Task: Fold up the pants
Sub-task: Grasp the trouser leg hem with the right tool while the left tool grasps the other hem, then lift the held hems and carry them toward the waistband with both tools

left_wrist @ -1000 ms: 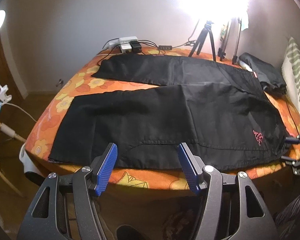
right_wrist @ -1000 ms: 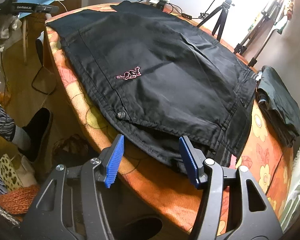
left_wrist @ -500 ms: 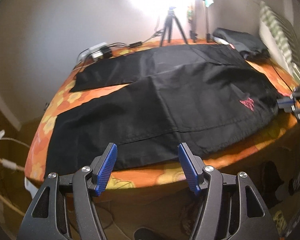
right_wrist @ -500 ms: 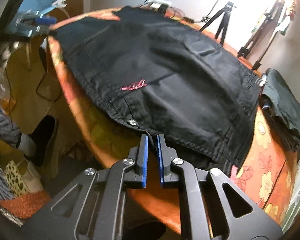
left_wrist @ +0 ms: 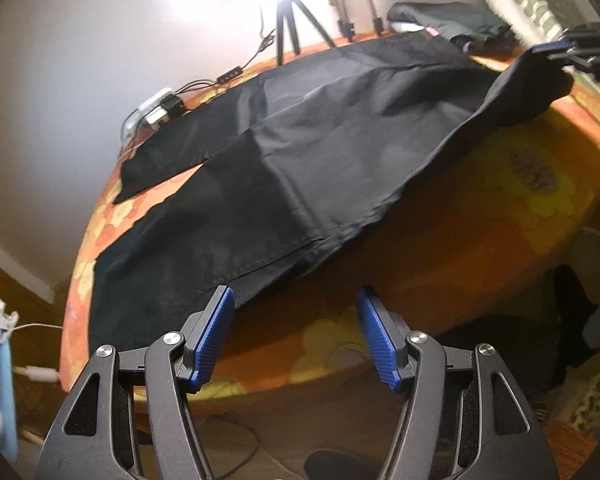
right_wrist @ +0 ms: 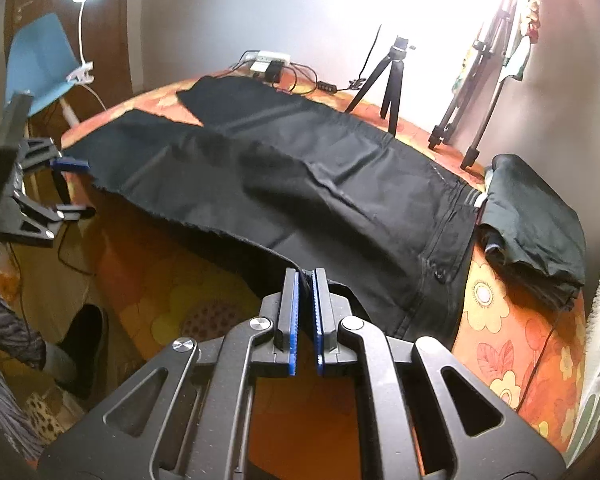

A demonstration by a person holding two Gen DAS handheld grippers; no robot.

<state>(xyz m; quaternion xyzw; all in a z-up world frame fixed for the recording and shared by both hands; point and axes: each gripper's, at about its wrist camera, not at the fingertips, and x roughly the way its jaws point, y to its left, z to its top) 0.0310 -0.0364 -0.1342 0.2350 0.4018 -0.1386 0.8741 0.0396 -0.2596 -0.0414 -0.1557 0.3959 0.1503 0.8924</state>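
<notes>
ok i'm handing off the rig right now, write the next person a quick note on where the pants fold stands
Right hand-held gripper: shut on the waist edge of the black pants, lifted off the floral table.
Left hand-held gripper: open, empty, at the near leg's edge.
Pants: legs lie spread flat across the table.
Done: waist corner gripped and raised.
Left: grip the leg edge with the left, fold one leg over the other, then fold lengthwise.

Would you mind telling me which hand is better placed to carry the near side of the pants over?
Right. The right tool is shut on the pants at the waist edge, already lifted. The left tool is open, holding nothing.
</notes>
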